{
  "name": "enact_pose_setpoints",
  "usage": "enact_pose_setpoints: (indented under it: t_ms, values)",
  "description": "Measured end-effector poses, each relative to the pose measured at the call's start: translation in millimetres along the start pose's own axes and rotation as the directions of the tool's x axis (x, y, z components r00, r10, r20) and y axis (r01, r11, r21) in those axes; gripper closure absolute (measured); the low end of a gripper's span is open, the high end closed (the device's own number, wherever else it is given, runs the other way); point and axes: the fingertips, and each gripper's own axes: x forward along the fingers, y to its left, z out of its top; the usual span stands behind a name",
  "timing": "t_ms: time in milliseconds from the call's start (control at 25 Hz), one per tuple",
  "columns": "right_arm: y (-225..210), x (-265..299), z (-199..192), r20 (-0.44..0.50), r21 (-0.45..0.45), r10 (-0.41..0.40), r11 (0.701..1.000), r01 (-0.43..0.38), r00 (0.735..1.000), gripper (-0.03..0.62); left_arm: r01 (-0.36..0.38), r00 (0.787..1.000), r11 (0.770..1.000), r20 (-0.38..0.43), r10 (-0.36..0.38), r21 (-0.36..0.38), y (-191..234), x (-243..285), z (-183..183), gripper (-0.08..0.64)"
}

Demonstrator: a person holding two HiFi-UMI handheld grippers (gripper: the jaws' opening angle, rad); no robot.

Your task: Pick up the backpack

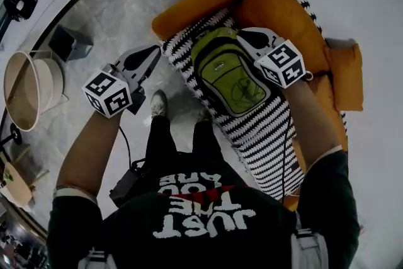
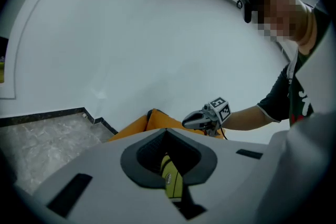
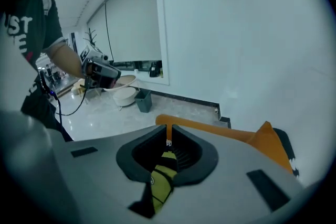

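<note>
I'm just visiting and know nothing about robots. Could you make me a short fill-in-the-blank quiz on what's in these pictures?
1. The backpack is mostly ___ in colour.
2. It lies on a black-and-white ___ blanket.
3. The sofa beneath is ___.
4. The gripper nearest the backpack is the person's ___ one.

Missing words: green; striped; orange; right.

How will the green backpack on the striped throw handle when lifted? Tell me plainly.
The backpack looks like soft fabric, so it will probably sag rather than stay stiff. It lies broad-side down on the striped throw, so rolling seems unlikely.
</note>
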Motion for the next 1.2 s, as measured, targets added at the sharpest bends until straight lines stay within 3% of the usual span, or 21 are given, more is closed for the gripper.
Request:
enact_pose_setpoints:
  t_ms: [200,440,520,640,800,1000,1200]
  values:
    - [-14.0,103.5,-27.0,-0.15,-0.081,0.045,0.995,-0.057,0.988,0.561,-0.031,0.999,0.999,-0.011,0.031,-0.037,58.7,4.7,-43.4,0.559]
    - [-27.8,191.3,-77.4,-0.364,-0.202,0.086,0.965,-0.169,0.927,0.555,-0.016,0.996,0.999,-0.089,0.012,-0.042,96.8,16.8,-100.4,0.559]
    - [-33.5,212.5,-98.1,-0.443,-0.243,0.093,0.945,-0.219,0.892,0.538,-0.011,0.995,0.999,-0.099,0.006,-0.048,105.7,20.5,-112.9,0.56]
    - [-42.3,237.3,-125.8,-0.571,-0.264,0.095,0.919,-0.292,0.816,0.439,-0.007,0.995,0.998,-0.105,-0.001,-0.07,118.6,24.0,-128.5,0.558]
    - [-46.6,264.0,-153.2,-0.675,-0.267,0.105,0.888,-0.374,0.73,0.434,0.002,0.992,0.995,-0.124,-0.014,-0.097,130.5,25.7,-150.1,0.559]
    - [-50.8,284.1,-175.5,-0.748,-0.245,0.101,0.877,-0.414,0.656,0.434,0.003,0.991,0.991,-0.134,-0.021,-0.133,138.1,27.6,-166.8,0.559]
    - [-55.1,291.4,-196.8,-0.795,-0.195,0.095,0.896,-0.4,0.599,0.431,-0.003,0.99,0.989,-0.137,-0.018,-0.148,135.8,30.6,-172.2,0.558]
